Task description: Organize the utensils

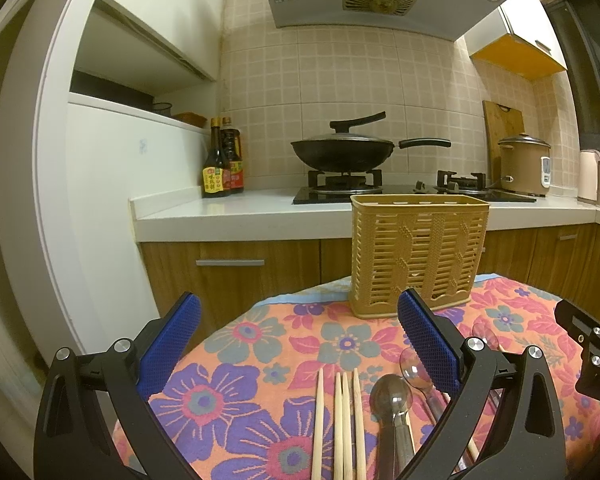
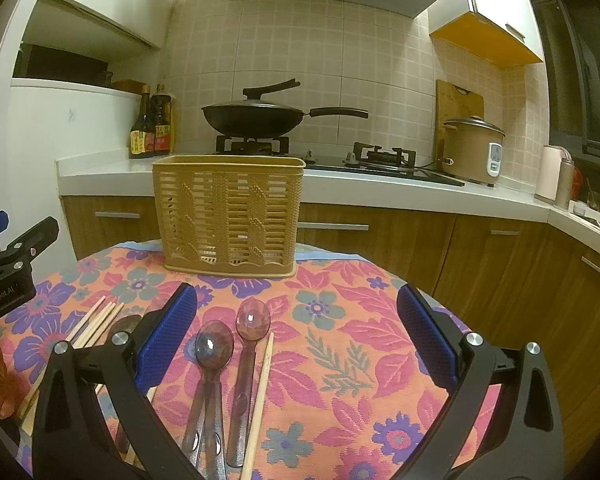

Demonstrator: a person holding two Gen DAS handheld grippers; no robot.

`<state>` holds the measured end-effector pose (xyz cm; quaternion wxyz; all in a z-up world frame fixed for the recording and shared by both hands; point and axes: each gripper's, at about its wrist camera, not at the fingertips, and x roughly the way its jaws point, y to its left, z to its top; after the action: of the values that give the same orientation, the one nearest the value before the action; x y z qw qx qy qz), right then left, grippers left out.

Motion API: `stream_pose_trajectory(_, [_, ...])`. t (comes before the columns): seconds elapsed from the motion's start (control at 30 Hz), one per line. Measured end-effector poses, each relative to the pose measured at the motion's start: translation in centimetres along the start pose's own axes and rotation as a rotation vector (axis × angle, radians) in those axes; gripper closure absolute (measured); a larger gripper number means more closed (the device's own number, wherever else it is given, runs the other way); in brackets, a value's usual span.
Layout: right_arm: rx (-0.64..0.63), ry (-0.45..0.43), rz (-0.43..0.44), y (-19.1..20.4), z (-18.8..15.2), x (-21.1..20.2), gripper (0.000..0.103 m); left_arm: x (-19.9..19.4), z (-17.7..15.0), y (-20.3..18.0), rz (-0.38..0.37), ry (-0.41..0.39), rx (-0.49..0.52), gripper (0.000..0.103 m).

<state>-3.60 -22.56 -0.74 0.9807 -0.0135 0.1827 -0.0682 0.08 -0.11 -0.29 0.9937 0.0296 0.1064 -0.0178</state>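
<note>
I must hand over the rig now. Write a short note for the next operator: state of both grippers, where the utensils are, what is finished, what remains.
Left gripper: open, holding nothing, above the group of chopsticks and the metal spoon.
Right gripper: open, holding nothing, above the two translucent spoons and a single chopstick.
The woven holder stands upright at the far side of the floral cloth. No utensil can be seen inside it.
Done: nothing yet, judging from the layout.
Left: pick up all chopsticks and spoons and put them in the holder.
</note>
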Motion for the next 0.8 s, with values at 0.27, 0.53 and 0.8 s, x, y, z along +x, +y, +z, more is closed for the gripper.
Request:
stream_pose_trajectory(0.27, [0.01,0.012,-0.044,-0.2,0.0,0.1,0.008,1.2,0.7,2.7,-0.133,0.109,-0.11,0.008])
stream_pose_trajectory(0.53, [0.113,0.149,-0.044,-2.1,0.1,1.8,0.008,4.1,0.8,4.6,-0.277,0.38,0.0,0.019])
stream_pose_trajectory(0.8, [0.114,0.411,0.042,-3.4,-0.3,5.0,0.034,8.6,-3.5,4.0,-0.452,0.735,0.024,0.058])
